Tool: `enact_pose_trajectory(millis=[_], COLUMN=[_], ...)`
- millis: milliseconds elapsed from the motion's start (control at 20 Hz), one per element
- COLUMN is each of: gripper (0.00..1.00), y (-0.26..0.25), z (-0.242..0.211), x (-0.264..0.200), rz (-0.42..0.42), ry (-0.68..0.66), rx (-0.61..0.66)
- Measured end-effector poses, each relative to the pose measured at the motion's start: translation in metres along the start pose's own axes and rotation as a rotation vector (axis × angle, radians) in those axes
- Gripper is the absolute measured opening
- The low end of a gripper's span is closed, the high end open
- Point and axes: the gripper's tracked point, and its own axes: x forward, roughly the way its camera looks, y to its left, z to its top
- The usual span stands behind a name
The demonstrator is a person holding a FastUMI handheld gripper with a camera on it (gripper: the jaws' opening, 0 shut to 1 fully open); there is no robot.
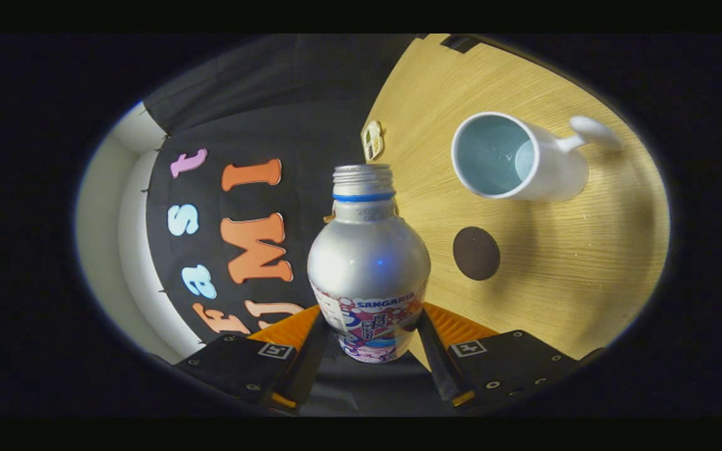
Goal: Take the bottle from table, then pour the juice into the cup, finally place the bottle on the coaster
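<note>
A silver bottle (368, 263) with a printed label and an uncapped threaded neck sits between my two fingers, and my gripper (370, 335) is shut on its lower body. The whole view is rolled, so the wooden table (561, 282) stands tilted beside the bottle and the bottle is lifted off it. A white cup (511, 156) with a handle stands on the table beyond the fingers, its pale blue inside visible. A dark round coaster (476, 253) lies flat on the table, between the bottle and the cup.
A small white card or sticker (373, 139) lies on the table near its far edge. The booth's black cloth wall (273, 125) rises behind the bottle, with a pale wall strip (129, 207) beyond it.
</note>
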Motion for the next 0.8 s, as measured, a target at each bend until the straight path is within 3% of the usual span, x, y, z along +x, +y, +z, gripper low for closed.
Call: enact_pose_trajectory(millis=[800], gripper=[0.76], y=[0.029], z=[0.014], x=[0.001], rz=[0.034], ry=[-0.006], rx=[0.215])
